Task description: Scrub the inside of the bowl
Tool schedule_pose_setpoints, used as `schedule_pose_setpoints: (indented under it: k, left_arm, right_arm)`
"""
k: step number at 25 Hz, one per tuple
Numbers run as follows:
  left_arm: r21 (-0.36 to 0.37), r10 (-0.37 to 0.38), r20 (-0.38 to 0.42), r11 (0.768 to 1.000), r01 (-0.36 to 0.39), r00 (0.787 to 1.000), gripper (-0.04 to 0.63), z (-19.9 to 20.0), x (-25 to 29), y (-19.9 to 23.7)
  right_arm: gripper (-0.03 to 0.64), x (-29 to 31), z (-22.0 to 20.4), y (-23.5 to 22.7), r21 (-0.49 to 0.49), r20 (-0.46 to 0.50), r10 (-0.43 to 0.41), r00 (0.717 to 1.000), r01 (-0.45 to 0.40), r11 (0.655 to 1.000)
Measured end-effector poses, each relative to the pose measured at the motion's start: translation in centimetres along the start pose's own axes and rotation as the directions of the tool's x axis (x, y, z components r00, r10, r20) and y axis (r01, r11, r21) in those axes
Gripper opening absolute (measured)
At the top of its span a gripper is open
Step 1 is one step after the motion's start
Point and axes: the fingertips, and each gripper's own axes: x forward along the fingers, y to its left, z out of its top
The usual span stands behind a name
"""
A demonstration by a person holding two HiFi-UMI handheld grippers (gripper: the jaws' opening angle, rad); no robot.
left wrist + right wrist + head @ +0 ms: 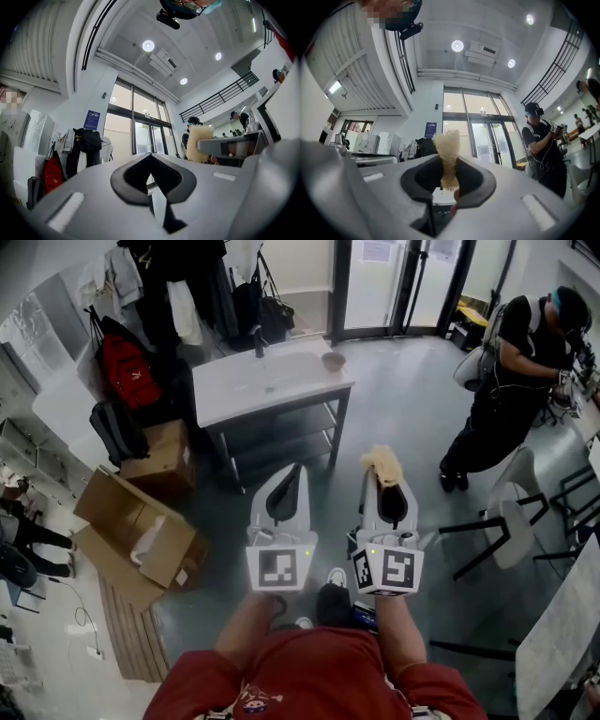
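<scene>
A small brown bowl [333,360] stands at the far right corner of a white table [281,385], well ahead of both grippers. I hold the grippers side by side in front of my chest, tilted upward. My right gripper [386,486] is shut on a yellow sponge [382,463], which sticks out past its pads. In the right gripper view the sponge [448,152] stands upright between the dark pads of that gripper [449,180]. My left gripper [285,491] is shut with nothing in it; its pads [136,180] meet edge to edge. From the left gripper view the sponge [200,143] shows to the right.
Open cardboard boxes [141,535] lie on the floor at left, with a red backpack [127,367] and hanging coats behind. A person in black [516,381] stands at the right near a chair [511,512]. Glass doors [394,287] are beyond the table. A dark faucet-like thing [259,341] stands on the table.
</scene>
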Motion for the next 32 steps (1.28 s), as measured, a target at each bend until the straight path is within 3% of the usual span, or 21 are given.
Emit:
schedule_pose_setpoints:
  k: [13,21,32]
  left_arm:
    - [-0.002,-0.007,-0.015,1.0,0.007,1.0,0.006,-2.3,11.0,-0.3]
    - [-0.023,-0.003,-0.032,1.0,0.002,0.999,0.006,-4.3,18.2,-2.0]
    - [0.001,0.012,-0.047,1.0,-0.012,0.999,0.006,-6.3,25.0,-4.6]
  right_arm:
    - [0.074,9.1,-2.6,-5.6,-0.023,-0.037,0.007,0.999,-0.008,1.0]
    - [0.075,14.5,-3.5,-10.6,-0.008,-0.051,0.027,0.998,-0.028,1.0]
    - [0.075,19.2,-5.1,-16.7,0.015,-0.046,0.042,0.998,-0.042,0.999]
